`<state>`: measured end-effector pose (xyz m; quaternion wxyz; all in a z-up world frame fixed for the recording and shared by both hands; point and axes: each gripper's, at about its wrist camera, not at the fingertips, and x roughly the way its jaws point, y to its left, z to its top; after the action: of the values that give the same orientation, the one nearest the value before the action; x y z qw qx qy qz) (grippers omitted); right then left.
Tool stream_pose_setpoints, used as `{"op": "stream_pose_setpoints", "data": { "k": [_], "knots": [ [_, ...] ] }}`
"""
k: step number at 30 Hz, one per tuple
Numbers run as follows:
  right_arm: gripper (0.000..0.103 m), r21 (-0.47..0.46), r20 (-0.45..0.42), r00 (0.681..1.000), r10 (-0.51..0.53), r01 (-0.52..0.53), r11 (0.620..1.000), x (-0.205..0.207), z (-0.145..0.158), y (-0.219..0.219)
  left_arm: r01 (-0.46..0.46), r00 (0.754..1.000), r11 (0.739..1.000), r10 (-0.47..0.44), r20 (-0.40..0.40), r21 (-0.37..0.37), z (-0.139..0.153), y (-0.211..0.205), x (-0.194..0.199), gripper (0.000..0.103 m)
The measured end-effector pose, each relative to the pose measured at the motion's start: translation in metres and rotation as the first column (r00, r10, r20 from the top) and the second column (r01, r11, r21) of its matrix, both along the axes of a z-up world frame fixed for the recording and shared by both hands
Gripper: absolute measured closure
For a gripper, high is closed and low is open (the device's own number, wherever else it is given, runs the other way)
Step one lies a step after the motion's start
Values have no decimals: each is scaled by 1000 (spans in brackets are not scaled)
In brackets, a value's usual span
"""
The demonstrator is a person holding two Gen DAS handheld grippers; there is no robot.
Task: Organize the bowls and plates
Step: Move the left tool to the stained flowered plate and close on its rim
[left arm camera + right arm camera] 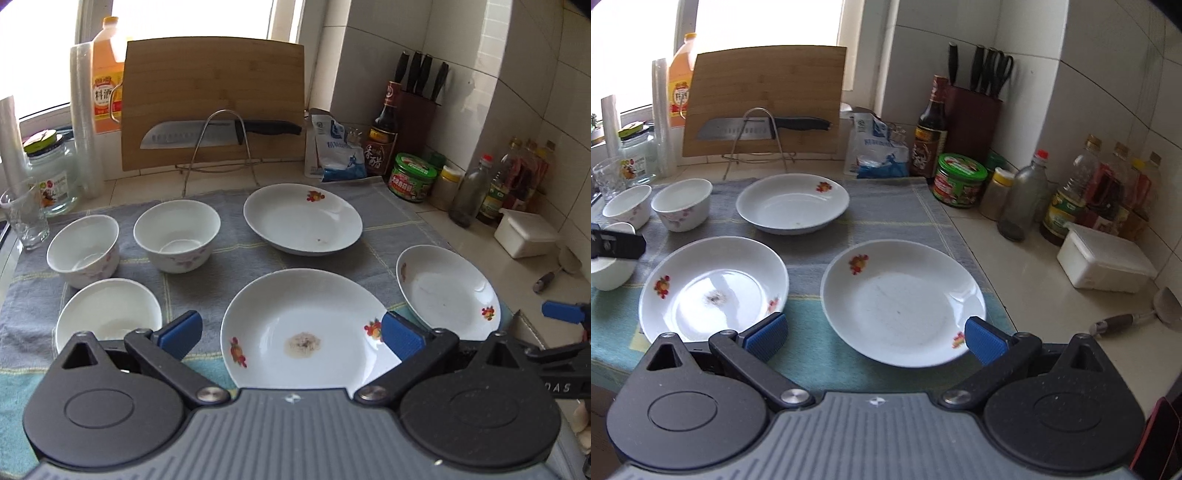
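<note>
**Plates and bowls laid out on the counter cloth**

Plates, three, white with fruit motifs, are set apart on a grey-and-green cloth (258,254): a far plate (303,219), a near plate (306,328) marked by a brownish stain at its centre, and a right plate (903,301).

Bowls, three, white, are grouped at the cloth's left: two floral bowls (177,234) (84,249) side by side at the back, a plain bowl (109,314) in front.

Left gripper (291,332) is held above the near plate, blue pads spread wide, nothing between them. Right gripper (875,338) is held over the right plate's near rim, likewise spread; contact with the rim cannot be judged.

Behind are a cutting board (214,99), a knife (218,133) and assorted bottles.
</note>
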<state>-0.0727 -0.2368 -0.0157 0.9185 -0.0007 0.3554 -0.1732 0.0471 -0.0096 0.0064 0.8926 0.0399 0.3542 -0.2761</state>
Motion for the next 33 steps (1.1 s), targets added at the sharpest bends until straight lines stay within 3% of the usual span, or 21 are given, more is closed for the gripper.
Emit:
{"op": "stream_pose_setpoints", "data": {
  "k": [6, 16, 19, 23, 33],
  "knots": [
    [0, 45, -44, 999, 3, -1, 999, 1, -33, -26, -4, 999, 1000, 4, 52, -3, -2, -17, 9, 1],
    [0, 118, -88, 994, 67, -56, 991, 18, -74, -67, 51, 998, 998, -52, 46, 33, -5, -71, 34, 1],
    [0, 136, -87, 993, 79, -67, 988, 22, -82, -78, 99, 994, 994, -101, 43, 42, -7, -92, 39, 1],
    [0, 166, -72, 992, 101, -88, 982, 26, -90, -89, 180, 983, 984, -180, -37, 10, -13, -118, 51, 1],
    [0, 117, -39, 981, 190, -184, 976, 25, -95, -95, 327, 945, 938, -326, -26, 116, -20, -191, 66, 1]
  ]
}}
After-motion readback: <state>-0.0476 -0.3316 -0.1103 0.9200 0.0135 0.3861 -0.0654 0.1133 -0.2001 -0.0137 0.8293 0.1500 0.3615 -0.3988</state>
